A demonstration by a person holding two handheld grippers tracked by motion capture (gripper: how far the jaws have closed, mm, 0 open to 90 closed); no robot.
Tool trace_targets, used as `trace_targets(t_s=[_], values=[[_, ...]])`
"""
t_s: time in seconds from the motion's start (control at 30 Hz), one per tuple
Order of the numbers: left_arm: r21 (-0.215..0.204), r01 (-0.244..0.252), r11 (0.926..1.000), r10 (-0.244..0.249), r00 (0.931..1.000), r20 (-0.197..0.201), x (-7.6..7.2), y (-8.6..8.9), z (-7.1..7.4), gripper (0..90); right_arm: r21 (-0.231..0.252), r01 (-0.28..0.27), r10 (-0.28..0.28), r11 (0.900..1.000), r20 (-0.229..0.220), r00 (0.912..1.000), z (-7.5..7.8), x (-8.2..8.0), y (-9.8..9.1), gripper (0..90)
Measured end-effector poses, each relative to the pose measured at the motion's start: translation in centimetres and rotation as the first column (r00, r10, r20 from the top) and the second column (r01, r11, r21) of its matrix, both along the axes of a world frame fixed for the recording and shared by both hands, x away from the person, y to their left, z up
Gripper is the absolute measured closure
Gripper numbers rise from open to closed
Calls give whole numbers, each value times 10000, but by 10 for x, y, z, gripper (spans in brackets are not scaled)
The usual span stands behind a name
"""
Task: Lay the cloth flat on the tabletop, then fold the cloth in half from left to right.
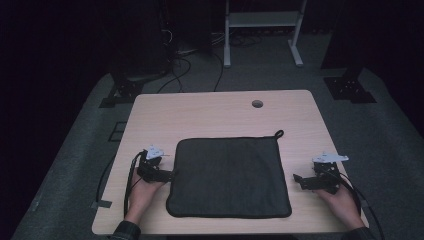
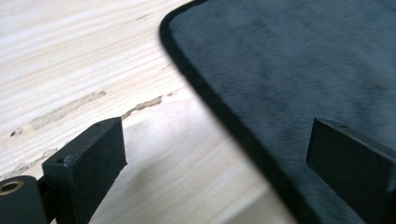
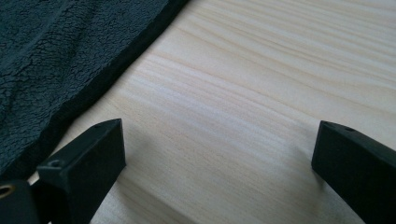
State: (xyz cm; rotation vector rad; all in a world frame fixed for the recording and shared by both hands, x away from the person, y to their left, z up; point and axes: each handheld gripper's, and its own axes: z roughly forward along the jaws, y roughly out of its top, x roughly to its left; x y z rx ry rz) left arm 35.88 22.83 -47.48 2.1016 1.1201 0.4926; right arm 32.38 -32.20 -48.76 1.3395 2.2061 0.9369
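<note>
1. Cloth (image 1: pixel 229 176) first: it lies flat on the desk (image 1: pixel 210 112), spread between my two tools, with its hanging loop (image 1: pixel 278 133) at the corner farthest from my right hand. My left tool (image 1: pixel 169 175) sits at the cloth's near edge, and in the left gripper view its jaws stand wide, one over bare wood and the other over the dark pile, the hem (image 2: pixel 219 105) running between them. Nothing is pinched yet. If I close from here without getting the lower jaw under the hem, I judge the pads would just skate over the pile and come away empty.

2. My right tool (image 1: pixel 300 181) is also spread wide and holds nothing. In the right gripper view both jaws hover over bare wood, and the cloth edge (image 3: pixel 112 65) lies off beyond the left jaw, near but apart. Closing now would catch only air; it needs to travel sideways to the hem first.

3. Pushing a jaw into the edge rather than sliding under it could shove the whole cloth across the smooth desk, bunching it toward the other tool.

4. Uneven grips worry me. If one side bites and the other slips, a lift would drag the cloth askew and fold it crooked.

5. Pressing down too hard could scrape a jaw tip on the wood, which already shows worn marks (image 2: pixel 70 107) beside my left tool.
</note>
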Motion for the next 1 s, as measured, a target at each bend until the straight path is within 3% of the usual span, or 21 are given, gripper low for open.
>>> trace_targets(t_s=[0.07,0.3,0.43,0.57,0.7,0.8,0.87,0.93,1.0], values=[[465,-162,9988,160,9999,47,3,0,-3,37,0,-1,1,10000,2,10000,0,0,0,19],[493,-374,9981,366,9992,171,6,6,-4,38,7,-12,12,10000,-1,10000,0,0,0,19],[240,-327,9992,328,9995,-15,6,7,-4,66,4,-16,16,10000,3,10000,0,0,0,19],[64,-53,10000,53,10000,-68,3,5,-3,177,7,-13,13,10000,1,10000,0,0,0,19],[26,-184,9998,184,9998,-84,1,0,-1,252,4,-17,17,10000,5,10000,0,0,0,19],[2,76,10000,-76,9999,-111,-1,-2,0,370,6,-42,42,10000,3,10000,0,0,0,19],[-114,127,9999,-128,9998,-130,-1,-3,0,370,4,-69,69,10000,11,10000,0,0,0,19],[-501,111,9987,-123,9996,-238,0,-3,0,359,-2,-109,109,9999,4,9999,0,0,0,19],[-517,165,9985,-177,9996,-229,0,-5,-1,337,-1,-109,109,9999,7,9999,0,0,0,19]])
